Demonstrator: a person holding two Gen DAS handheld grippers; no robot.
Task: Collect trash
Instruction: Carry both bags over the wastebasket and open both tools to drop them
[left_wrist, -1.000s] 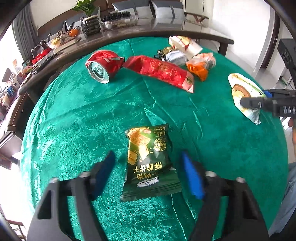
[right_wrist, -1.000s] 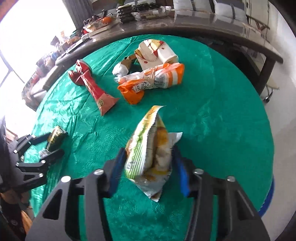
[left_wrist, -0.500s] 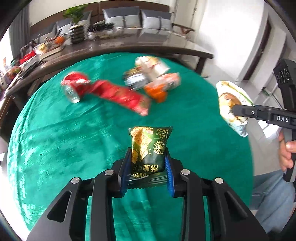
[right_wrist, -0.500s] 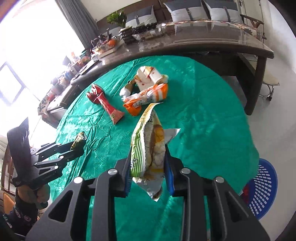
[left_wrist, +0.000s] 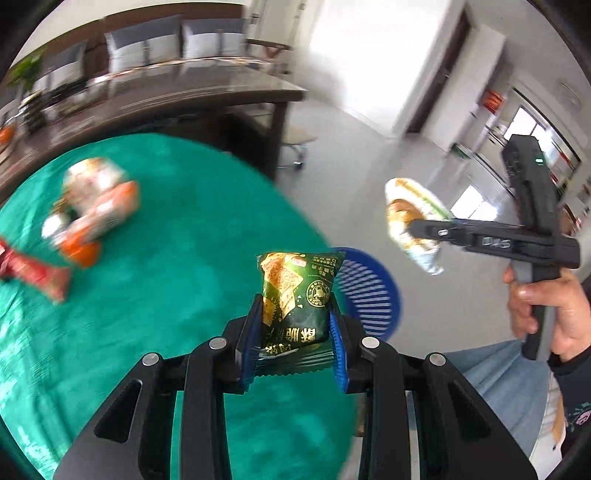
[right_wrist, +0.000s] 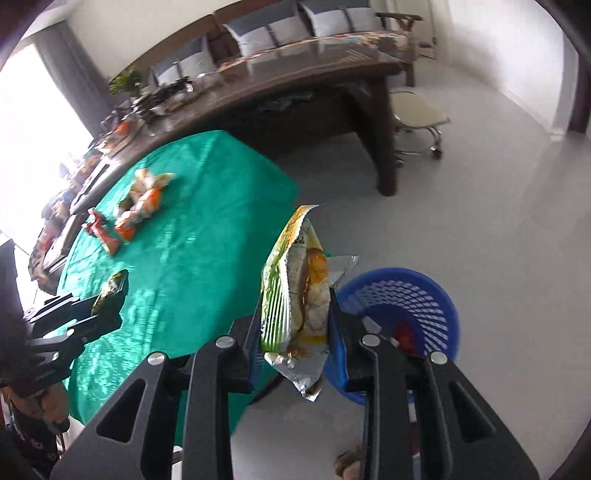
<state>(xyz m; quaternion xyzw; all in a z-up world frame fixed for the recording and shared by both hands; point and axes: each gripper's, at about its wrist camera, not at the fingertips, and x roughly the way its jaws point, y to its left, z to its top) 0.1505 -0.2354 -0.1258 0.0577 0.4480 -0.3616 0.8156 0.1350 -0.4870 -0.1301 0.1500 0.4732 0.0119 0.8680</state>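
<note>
The green cracker packet (left_wrist: 295, 295) is pinched upright between the blue-padded fingers of the left gripper (left_wrist: 293, 332), held in the air above the edge of the green-clothed worktop (left_wrist: 166, 258). The yellow-and-green snack bag (right_wrist: 295, 291) is clamped between the fingers of the right gripper (right_wrist: 295, 328), off the worktop and just beside the blue basket (right_wrist: 439, 295) on the floor. Orange wrappers (right_wrist: 142, 210) and a red wrapper (right_wrist: 101, 230) lie on the worktop's far side.
</note>
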